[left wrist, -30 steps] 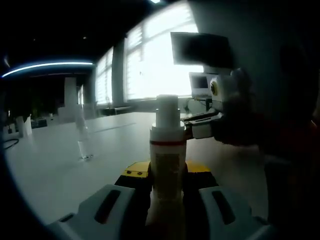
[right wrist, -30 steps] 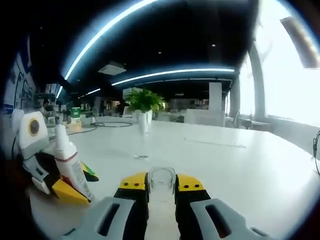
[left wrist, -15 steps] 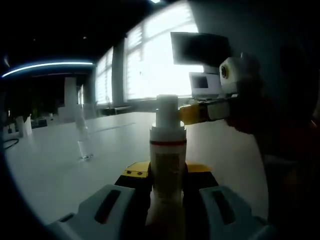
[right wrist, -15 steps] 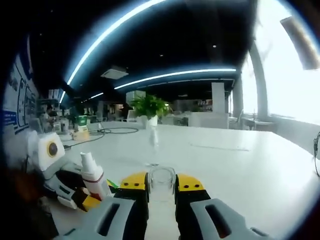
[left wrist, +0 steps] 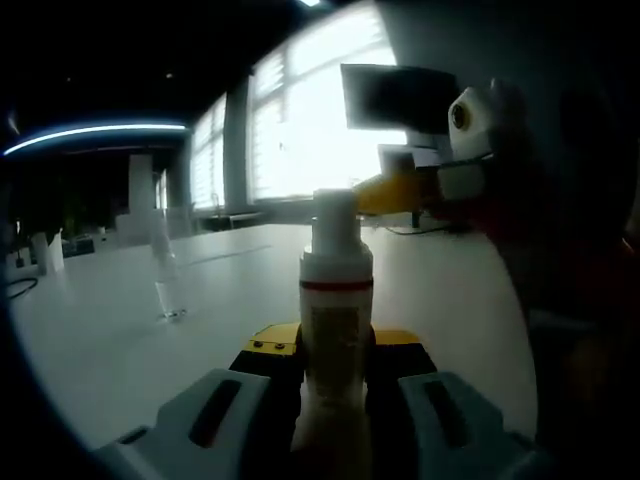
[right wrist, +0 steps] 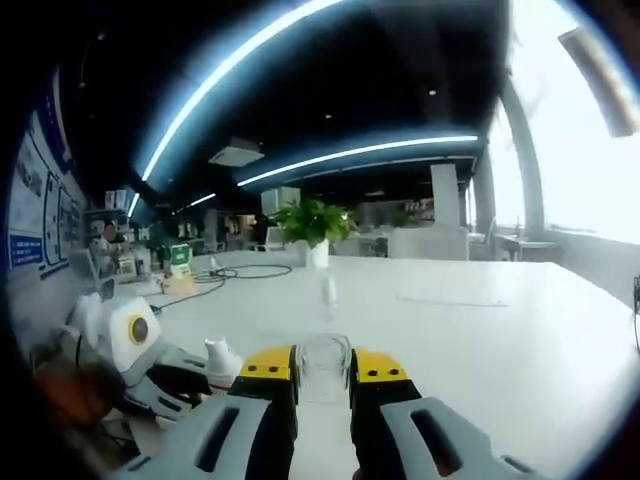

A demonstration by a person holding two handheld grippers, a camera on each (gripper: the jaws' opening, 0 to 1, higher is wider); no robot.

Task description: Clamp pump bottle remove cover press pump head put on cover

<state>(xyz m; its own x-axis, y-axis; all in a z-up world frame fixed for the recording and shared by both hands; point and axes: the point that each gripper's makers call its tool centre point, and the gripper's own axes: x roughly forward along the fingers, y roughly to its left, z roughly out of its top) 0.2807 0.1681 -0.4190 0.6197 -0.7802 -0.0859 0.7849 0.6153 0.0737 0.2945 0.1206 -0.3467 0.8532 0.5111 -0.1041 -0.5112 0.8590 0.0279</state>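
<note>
Left gripper (left wrist: 335,400) is clenched on the pump bottle (left wrist: 335,330), held upright btwn its jaws w/ the white pump head (left wrist: 335,215) bare on top and a red band just under the collar. Right gripper (right wrist: 322,400) is clamped on the clear cover (right wrist: 323,358), which sits btwn its yellow-tipped jaws w/ the round rim showing. In the left gripper view the right gripper (left wrist: 400,192) comes in from the right, its yellow tip just beside the pump head at about head height — touching or not, can't tell. In the right gripper view the left gripper (right wrist: 150,350) sits low at left w/ the pump head (right wrist: 222,358) poking up next to it. Around: a white table (left wrist: 110,330) under both, a small clear glass-like item (left wrist: 168,290) standing well apart to the left of the bottle, bright windows (left wrist: 300,130) behind, a dark monitor (left wrist: 400,95) and a smaller screen (left wrist: 400,165) beyond. Right gripper view also shows a potted plant (right wrist: 312,225) far across the table, cables (right wrist: 240,272) near it, long ceiling light strips (right wrist: 350,155) — nothing stands btwn cover and pump head.
</note>
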